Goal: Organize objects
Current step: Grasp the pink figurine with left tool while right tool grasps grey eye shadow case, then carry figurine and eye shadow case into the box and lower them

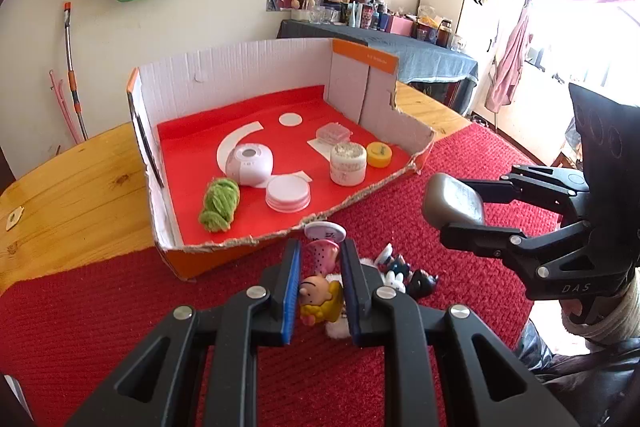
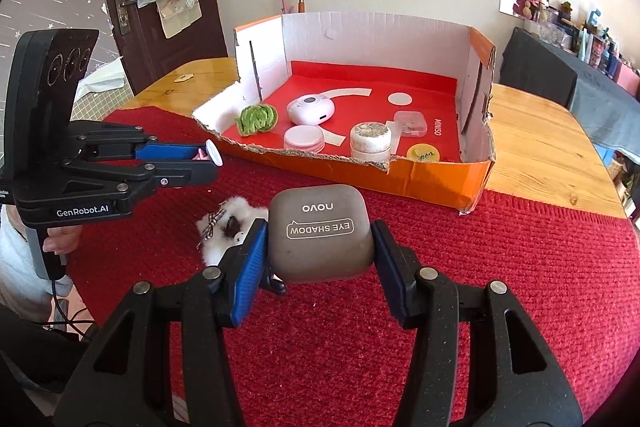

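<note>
My left gripper [image 1: 321,247] is shut on a small pink toy with a white disc top [image 1: 325,231], held above the red mat [image 1: 120,307]. From the right wrist view that gripper [image 2: 208,163] hangs at the left with the disc [image 2: 213,151] at its tip. My right gripper [image 2: 320,227] is shut on a grey eye shadow case [image 2: 322,233], lifted off the mat; it also shows at the right as the right gripper [image 1: 448,207] with the case [image 1: 454,203]. Beyond both stands the orange cardboard box [image 1: 256,75] with a red floor.
In the box [image 2: 440,183] lie a green yarn bundle [image 1: 219,205], a white round device [image 1: 250,165], a pink-lidded jar [image 1: 288,193], a cream jar [image 1: 348,163], a yellow tin [image 1: 379,155] and a clear case [image 1: 334,133]. A yellow-haired figurine [image 1: 320,301], dark figurines [image 1: 404,273] and a fluffy white toy [image 2: 228,223] lie on the mat.
</note>
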